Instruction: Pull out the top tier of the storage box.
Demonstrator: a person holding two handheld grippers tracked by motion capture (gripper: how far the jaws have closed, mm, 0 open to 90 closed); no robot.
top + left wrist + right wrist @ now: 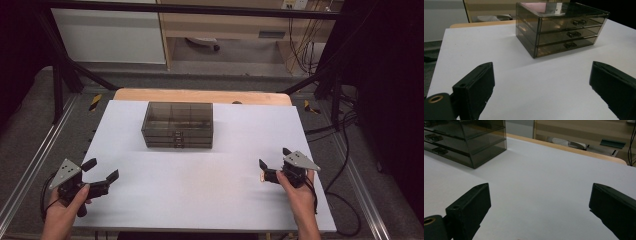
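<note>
A white table [200,195] carries a smoky drawer box [177,125] near its far edge, about midway along, three drawers facing the person. The left gripper [104,170] hovers at the near left corner, the right gripper [274,157] by the right edge; both are spread wide, empty, well apart from the box.

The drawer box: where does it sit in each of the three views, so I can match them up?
High view: drawer box at upper centre, on the white table.
Left gripper view: box upper right of centre, its three drawer fronts facing the camera.
Right gripper view: box in the top left corner, cut by the frame edge.
Shared landmark: the wooden strip along the table's far edge.
</note>
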